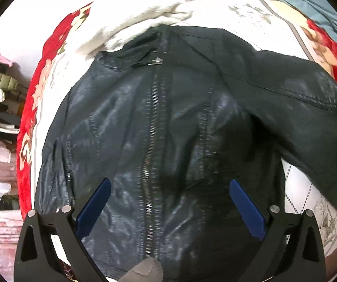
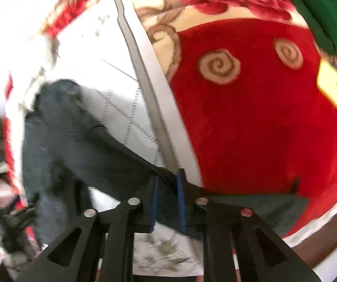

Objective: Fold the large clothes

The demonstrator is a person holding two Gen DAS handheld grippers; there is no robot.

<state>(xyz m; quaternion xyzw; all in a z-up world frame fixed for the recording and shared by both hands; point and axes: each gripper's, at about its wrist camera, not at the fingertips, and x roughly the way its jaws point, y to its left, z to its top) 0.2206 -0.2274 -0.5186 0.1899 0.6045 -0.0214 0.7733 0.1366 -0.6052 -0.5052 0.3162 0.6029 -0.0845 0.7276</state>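
Black leather jacket [image 1: 159, 122] lies front-up, zipped, on floral blanket [image 1: 250, 16]. Left gripper [image 1: 168, 209] spread wide above lower front, holding nothing. Right gripper [image 2: 168, 202] pinched on sleeve [image 2: 126, 155], sleeve stretched sideways.

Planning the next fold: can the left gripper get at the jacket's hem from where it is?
Probably yes: the left gripper is open above the black leather jacket, nothing lies between, and the hem sits just below its fingers.

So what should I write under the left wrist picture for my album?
Open left tool above a zipped black leather jacket spread on a flowery red blanket.
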